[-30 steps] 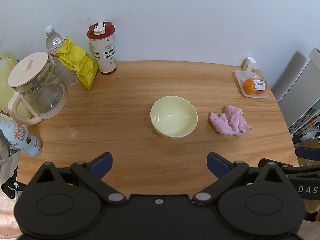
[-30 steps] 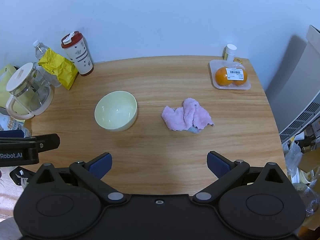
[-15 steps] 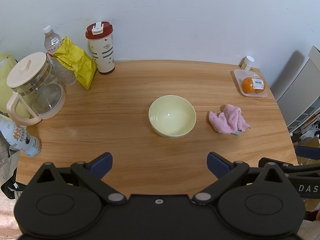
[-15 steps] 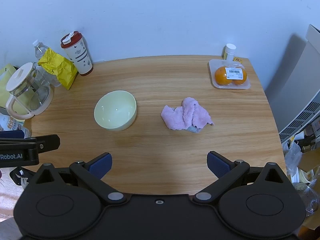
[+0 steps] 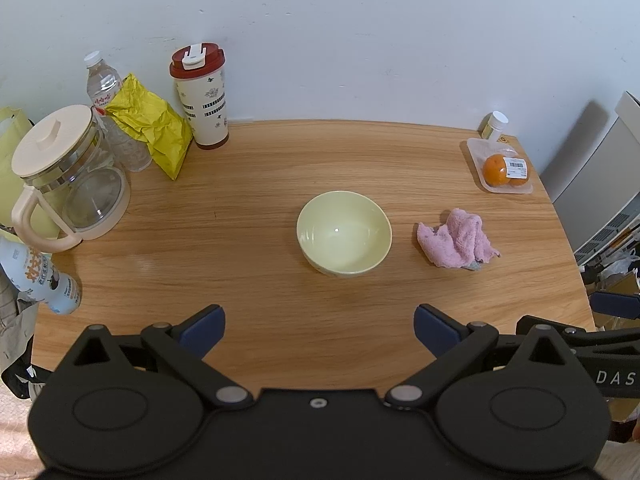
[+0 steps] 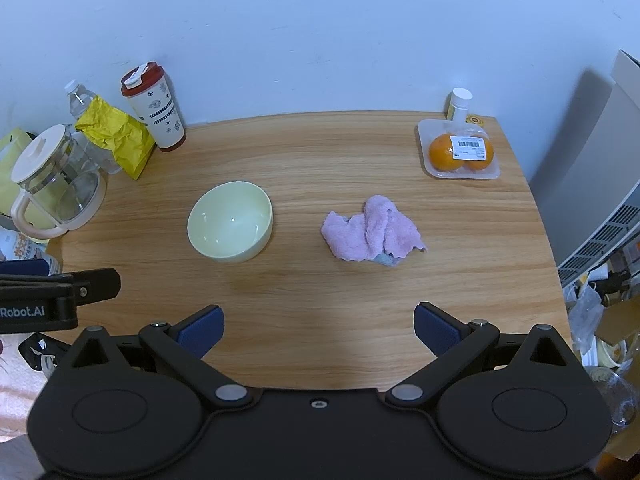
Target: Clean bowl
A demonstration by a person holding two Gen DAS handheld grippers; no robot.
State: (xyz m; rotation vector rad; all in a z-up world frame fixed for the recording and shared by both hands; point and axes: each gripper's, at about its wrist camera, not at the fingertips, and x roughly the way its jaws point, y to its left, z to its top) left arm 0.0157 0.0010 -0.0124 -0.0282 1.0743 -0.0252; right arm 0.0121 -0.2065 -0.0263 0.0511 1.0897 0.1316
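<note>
A pale yellow bowl (image 5: 344, 234) stands upright and empty in the middle of the wooden table (image 5: 248, 208); it also shows in the right wrist view (image 6: 230, 227). A crumpled pink cloth (image 5: 456, 238) lies to its right, apart from it, also seen in the right wrist view (image 6: 372, 236). My left gripper (image 5: 319, 330) is open and empty, above the table's near edge, short of the bowl. My right gripper (image 6: 319, 330) is open and empty, near the front edge, short of the cloth.
A glass jug (image 5: 64, 176), water bottle (image 5: 106, 96), yellow bag (image 5: 152, 128) and red-lidded tumbler (image 5: 202, 96) stand at the back left. A tray of oranges (image 5: 502, 168) and a small bottle (image 5: 494, 124) sit at the back right. A cabinet (image 6: 592, 184) stands right of the table.
Both views have shifted slightly; the bowl and cloth sit a little further left and away in the left wrist view. Both grippers stay open. Nothing on the table has moved.
</note>
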